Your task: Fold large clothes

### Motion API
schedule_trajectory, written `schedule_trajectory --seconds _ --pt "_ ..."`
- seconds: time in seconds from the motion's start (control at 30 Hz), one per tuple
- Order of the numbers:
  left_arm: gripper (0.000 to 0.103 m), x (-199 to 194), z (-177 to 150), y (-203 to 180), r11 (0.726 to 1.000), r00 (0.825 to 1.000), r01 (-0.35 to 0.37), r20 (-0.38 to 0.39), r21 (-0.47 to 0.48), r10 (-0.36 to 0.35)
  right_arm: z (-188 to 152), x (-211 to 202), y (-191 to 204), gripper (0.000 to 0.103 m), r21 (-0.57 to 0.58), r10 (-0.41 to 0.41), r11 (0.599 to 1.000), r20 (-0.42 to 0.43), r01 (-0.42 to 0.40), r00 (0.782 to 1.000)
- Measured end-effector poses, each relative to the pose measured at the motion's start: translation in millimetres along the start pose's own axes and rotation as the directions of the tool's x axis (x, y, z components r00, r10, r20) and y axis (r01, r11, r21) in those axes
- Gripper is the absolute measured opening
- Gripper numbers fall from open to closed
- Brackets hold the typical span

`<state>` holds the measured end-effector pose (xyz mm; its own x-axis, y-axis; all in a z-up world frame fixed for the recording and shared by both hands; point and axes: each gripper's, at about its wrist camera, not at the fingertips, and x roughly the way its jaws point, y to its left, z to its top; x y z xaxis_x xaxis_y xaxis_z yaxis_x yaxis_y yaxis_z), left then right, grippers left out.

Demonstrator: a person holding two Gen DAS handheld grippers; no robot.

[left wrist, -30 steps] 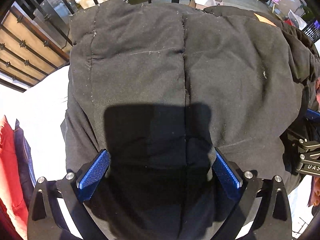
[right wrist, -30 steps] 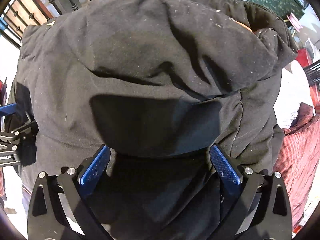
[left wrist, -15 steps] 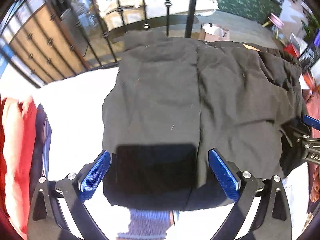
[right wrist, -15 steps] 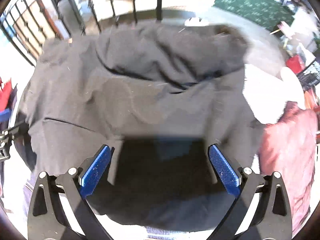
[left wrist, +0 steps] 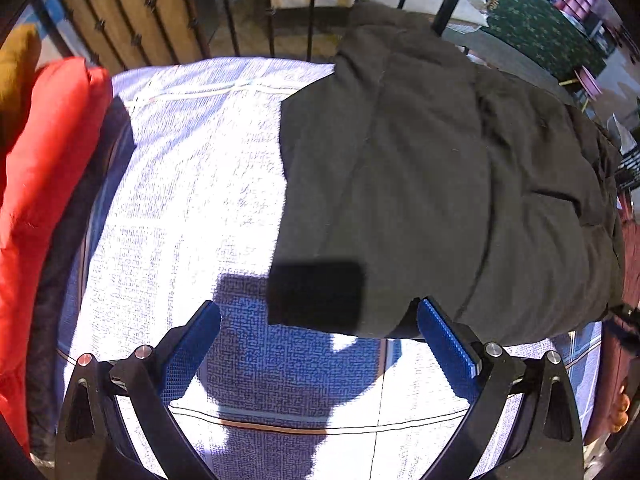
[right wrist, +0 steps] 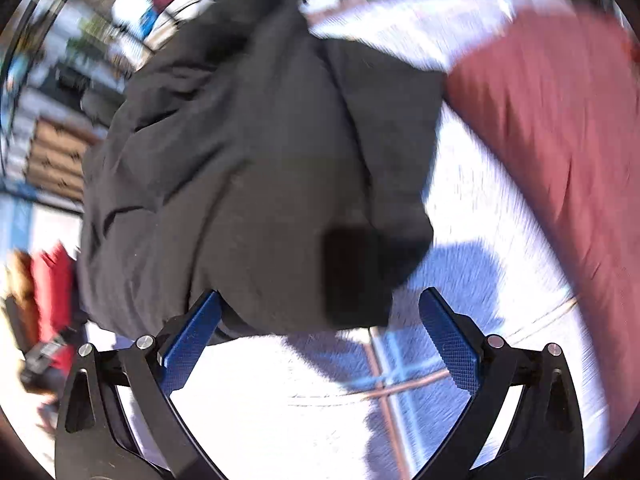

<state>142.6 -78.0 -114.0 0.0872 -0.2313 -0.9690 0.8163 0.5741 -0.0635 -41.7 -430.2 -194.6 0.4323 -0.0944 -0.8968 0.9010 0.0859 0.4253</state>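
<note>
The black jacket lies bundled on the bed, filling the left wrist view from 12 to 3 o'clock, its near hem just ahead of the tool. It looks already folded over on itself into a thick block, probably set flat on the checked bedcover so it keeps its shape. A red garment lies along the bed's edge at 9 o'clock, apart from the jacket.

The left tool is spread wide, its 2 blue pads far apart with nothing between them; the right-hand pad sits at the jacket's hem, though I cannot tell whether it touches.

The right wrist view is blurred. There the jacket fills 9 to 12 o'clock, and a maroon garment lies at 2 o'clock, just beside it. The right tool is equally wide apart and grips nothing; the jacket's hem overlaps its left pad, contact unclear.

I judge both tools free of the cloth, with this fold done.
</note>
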Motion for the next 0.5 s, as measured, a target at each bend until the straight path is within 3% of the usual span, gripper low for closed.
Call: schedule_trajectory --seconds 0.13,0.27,0.37,0.5 --pt "0.097 3.3 11.0 15.3 0.996 0.999 0.04 -0.011 -0.078 -0.041 -1.5 1.8 -13.0 0.097 0.046 0.057 0.997 -0.013 -0.057 0.998" --pt "0.096 -12.4 27.6 24.3 0.974 0.988 0.154 0.046 -0.165 -0.148 6.3 2.1 -20.6 0.097 0.099 0.106 0.99 -0.008 -0.105 0.994" --pt "0.097 -14.8 35.2 23.5 0.967 0.981 0.195 0.053 -0.163 -0.188 14.5 -1.8 -34.4 0.097 0.148 0.137 0.98 0.002 -0.136 0.991" --pt "0.096 -2.9 44.5 14.1 0.978 0.985 0.174 0.024 -0.111 -0.172 30.1 -5.4 -35.2 0.097 0.145 0.145 0.979 0.008 -0.144 0.989"
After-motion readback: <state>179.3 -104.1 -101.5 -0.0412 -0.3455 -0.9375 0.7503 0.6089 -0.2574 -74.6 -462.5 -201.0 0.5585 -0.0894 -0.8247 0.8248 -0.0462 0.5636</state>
